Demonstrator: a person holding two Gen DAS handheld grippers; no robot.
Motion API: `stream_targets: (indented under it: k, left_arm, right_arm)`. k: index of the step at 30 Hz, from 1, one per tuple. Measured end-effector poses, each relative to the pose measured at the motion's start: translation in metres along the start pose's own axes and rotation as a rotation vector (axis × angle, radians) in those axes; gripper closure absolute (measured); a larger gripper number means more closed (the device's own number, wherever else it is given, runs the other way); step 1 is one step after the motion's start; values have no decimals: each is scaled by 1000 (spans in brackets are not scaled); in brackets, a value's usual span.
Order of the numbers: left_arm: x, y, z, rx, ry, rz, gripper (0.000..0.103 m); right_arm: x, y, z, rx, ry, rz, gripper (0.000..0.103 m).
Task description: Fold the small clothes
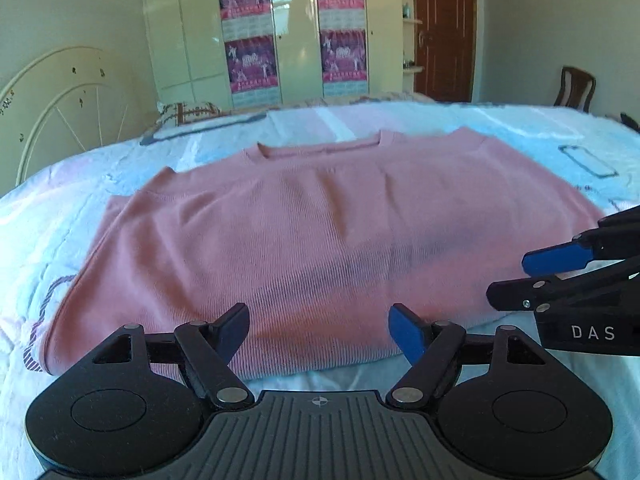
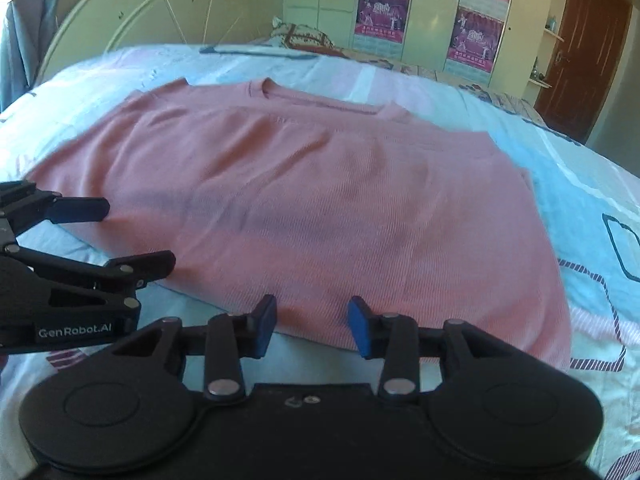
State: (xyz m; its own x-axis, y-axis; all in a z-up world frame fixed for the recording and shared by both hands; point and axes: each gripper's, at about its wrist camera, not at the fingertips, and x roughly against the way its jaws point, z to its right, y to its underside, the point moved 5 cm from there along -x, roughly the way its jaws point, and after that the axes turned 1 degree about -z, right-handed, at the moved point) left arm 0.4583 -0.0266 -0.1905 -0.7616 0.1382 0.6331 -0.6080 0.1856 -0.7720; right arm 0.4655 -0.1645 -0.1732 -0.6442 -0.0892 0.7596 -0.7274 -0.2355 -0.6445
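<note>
on bed (image 1: 120,160) a pink top (image 1: 312,216) is laid flat, both grippers (image 1: 318,334) (image 2: 312,326) held apart and empty at its hem, where only 1 layer could be pinched and the fold skewed.

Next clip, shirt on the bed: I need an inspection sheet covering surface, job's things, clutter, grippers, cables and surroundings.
Surface: bed under a light patterned sheet.
Job's things: pink shirt lying flat, collar at the far side, bottom hem nearest the grippers.
Clutter: pillow at the headboard.
Grippers: left gripper open over the hem, holding nothing; right gripper narrower, jaws apart, holding nothing.
Cables: nothing seen.
Surroundings: wardrobe with posters, brown door, chair.
</note>
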Motion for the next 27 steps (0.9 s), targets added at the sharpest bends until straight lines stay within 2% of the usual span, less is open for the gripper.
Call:
stream_targets:
  k: [1, 3, 5, 6, 7, 8, 11, 13, 15, 16, 17, 20, 22, 25, 27]
  left_arm:
    - [0, -2, 1, 5, 2, 11, 27]
    - [-8, -4, 9, -4, -13, -5, 27]
    - [-21, -1, 15, -35, -36, -54, 27]
    - [-26, 3, 16, -44, -24, -81, 27]
    - [-24, 5, 12, -24, -10, -63, 27]
    - [-21, 6, 6, -19, -11, -66, 27]
    - [-4, 13, -25, -47, -99, -23, 27]
    - [0, 26, -58, -4, -134, -62, 27]
    - [5, 36, -86, 67, -111, -56, 27]
    - [7, 40, -99, 95, -106, -54, 27]
    - [10, 41, -105, 107, -111, -48, 27]
    - [19, 40, -121, 122, -190, -15, 27]
    - [13, 47, -132, 156, -191, -52, 27]
    - [12, 48, -140, 188, -186, -55, 27]
    - [13, 50, -139, 172, -194, -61, 27]
  right_arm:
    - [4, -3, -1, -3, -1, 35, 64]
    - [1, -10, -1, -16, -4, 52, 65]
    - [-9, -12, -1, -47, -6, 32, 69]
    - [-15, -9, 0, -58, -10, 9, 66]
    - [-21, -4, 2, -62, -14, -23, 65]
    - [-23, 0, 3, -49, -14, -23, 65]
    - [-5, 11, 19, -37, 7, -2, 65]
    - [9, 21, 47, -71, 84, 19, 65]
    - [9, 34, 79, -143, 135, -8, 64]
    - [10, 39, 91, -196, 100, -9, 64]
    - [11, 41, 97, -225, 74, -5, 65]
    - [21, 37, 95, -190, 108, 7, 64]
    - [29, 33, 96, -204, 109, 57, 64]
    - [9, 43, 104, -220, 140, -46, 65]
    - [14, 41, 106, -234, 130, -34, 66]
